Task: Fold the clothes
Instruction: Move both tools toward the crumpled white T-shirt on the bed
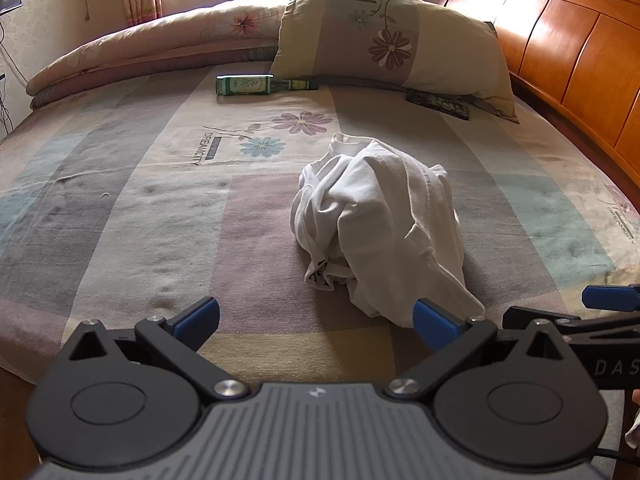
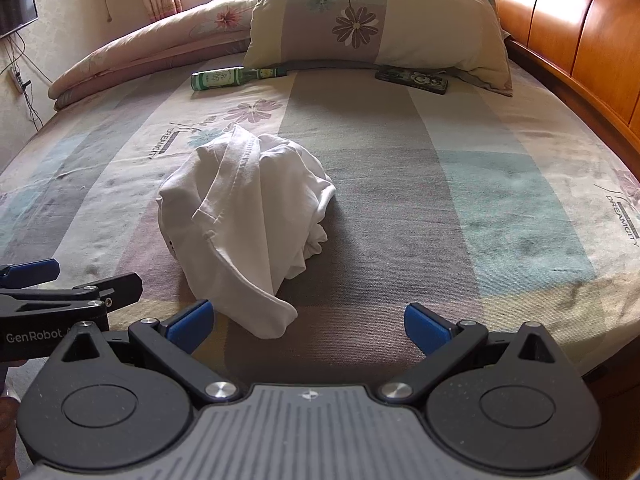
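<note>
A crumpled white cotton shirt (image 1: 376,224) — soft, ribbed at the collar — sits heaped mid-bed on the faded, floral woven sheet (image 1: 160,200). Both the left hand-held gripper (image 1: 316,318) and right hand-held gripper (image 2: 308,322) hover near the bed's front edge, blue-padded jaws spread apart, the heap just beyond them.

A white garment (image 1: 380,224) lies crumpled in a loose heap on the bed (image 1: 140,208), roughly in the middle of the mattress and near its front edge. The cloth is plain white cotton with stitched hems and seams showing; a ribbed band, perhaps the collar, runs over the top of the mound in the right wrist view (image 2: 244,216). Folds bunch and overlap, so its full shape cannot be told. One rounded flap trails out toward the front edge and lies flat on the striped, flowered sheet. A small dark print shows on a tucked lower fold.
</note>
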